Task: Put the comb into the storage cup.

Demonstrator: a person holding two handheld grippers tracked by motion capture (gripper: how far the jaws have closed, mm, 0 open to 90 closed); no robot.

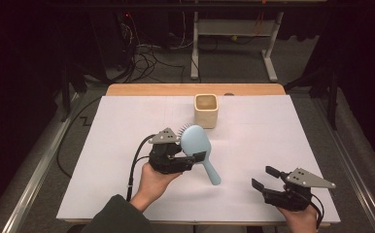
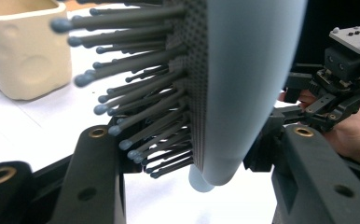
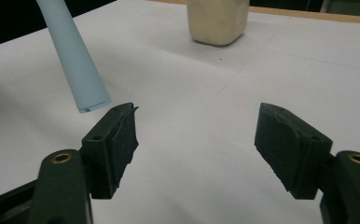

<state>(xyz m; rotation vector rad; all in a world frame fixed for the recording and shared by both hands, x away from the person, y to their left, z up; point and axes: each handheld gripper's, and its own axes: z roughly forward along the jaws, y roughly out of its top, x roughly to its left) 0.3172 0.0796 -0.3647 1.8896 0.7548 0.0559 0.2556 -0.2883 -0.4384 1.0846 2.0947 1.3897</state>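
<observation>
Left gripper is clamped on the light blue hairbrush, near the cream cup. Right gripper sits wide with nothing in it, low over the worktop.

You wear a dark green sleeve on your left arm, and each black gripper, left and right, carries a grey three-cornered plate with dark screws, brass-ringed jaw holes and a trailing black cable.

Overhead view faces forward; both claw views share the cup.
</observation>
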